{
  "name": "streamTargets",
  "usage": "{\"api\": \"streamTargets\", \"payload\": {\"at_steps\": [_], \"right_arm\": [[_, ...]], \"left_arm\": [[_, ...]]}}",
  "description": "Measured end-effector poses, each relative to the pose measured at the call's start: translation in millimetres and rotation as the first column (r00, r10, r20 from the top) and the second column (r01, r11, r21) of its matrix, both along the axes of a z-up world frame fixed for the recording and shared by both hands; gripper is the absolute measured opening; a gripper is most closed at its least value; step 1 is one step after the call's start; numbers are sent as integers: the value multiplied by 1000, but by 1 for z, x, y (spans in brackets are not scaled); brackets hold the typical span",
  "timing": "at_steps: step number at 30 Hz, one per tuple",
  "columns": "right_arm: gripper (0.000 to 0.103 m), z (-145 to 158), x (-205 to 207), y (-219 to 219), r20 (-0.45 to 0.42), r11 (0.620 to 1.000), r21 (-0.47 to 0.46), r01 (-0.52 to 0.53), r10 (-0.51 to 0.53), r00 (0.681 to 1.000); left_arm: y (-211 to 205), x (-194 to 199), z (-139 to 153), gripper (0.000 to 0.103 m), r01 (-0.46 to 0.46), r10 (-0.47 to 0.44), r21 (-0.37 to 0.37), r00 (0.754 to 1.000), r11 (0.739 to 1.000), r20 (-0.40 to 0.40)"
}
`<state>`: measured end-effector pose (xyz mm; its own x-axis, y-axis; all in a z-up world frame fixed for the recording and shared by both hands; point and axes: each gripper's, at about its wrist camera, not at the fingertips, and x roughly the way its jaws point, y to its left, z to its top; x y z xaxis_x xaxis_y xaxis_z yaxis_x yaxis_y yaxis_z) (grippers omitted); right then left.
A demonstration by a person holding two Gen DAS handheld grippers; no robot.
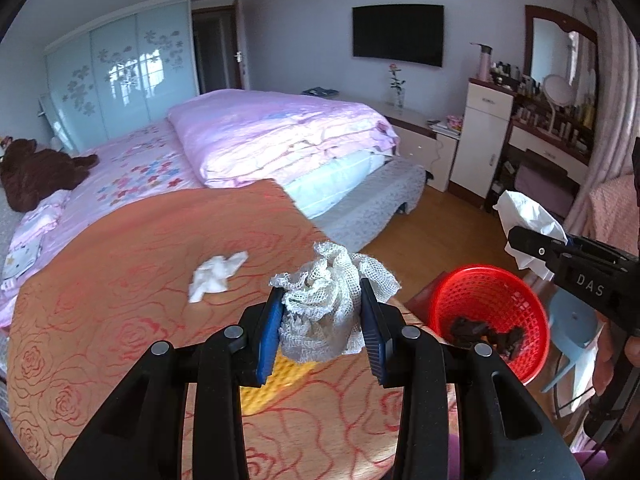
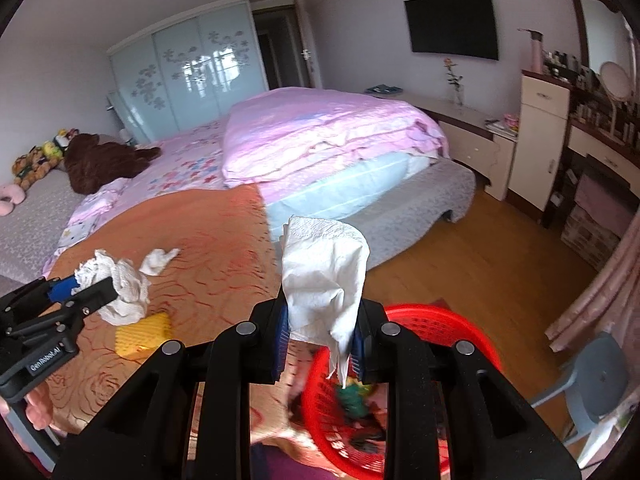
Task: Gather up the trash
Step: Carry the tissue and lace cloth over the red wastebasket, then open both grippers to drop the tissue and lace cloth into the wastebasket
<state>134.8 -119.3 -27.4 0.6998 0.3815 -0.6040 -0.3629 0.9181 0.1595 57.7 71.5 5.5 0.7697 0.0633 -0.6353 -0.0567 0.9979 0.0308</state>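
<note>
While the big pink bed (image 1: 256,128) fills the back of the room and the orange rose-patterned cover (image 1: 120,280) spreads across the foreground, the thing that matters sits off its right edge: the red mesh basket (image 1: 488,288), low beside the cover, with dark scraps already in its bottom. Over to the right gripper (image 2: 320,336), and it has the better seat: in its own view the basket's red rim (image 2: 436,316) lies directly under and just beyond its fingertips, and the white tissue (image 2: 324,276) pinched between its blue pads stands up above the jaws with a thin tail dangling toward the basket's mouth. That looks like a straight drop once the pads part. The left gripper (image 1: 324,332) is clamped on a bunched white mesh rag (image 1: 328,312), pads pressing from both sides, and it hangs over the cover, with the basket off to its right and lower down, so it has a sideways trip to make first. Left behind on the cover lie a small crumpled white tissue (image 1: 216,276), well apart from either gripper, and a yellow sponge-like pad (image 2: 144,334) just below the left fingers. Right hand nearer, left hand second, by the look of it.
</note>
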Motion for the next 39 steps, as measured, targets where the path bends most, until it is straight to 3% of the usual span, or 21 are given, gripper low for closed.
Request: {"api": "streamTargets", "payload": {"at_steps": [15, 33, 39], "right_arm": [[25, -28, 4, -68, -64, 990, 11, 137, -136, 989], [25, -53, 23, -83, -149, 985, -13, 173, -173, 974], [39, -62, 27, -86, -176, 982, -12, 188, -187, 966]], "left_arm": [[-76, 27, -26, 35, 177, -179, -34, 982, 984, -66], [-132, 61, -74, 35, 321, -323, -42, 928, 946, -184], [-135, 68, -85, 45, 330, -331, -41, 921, 943, -205]]}}
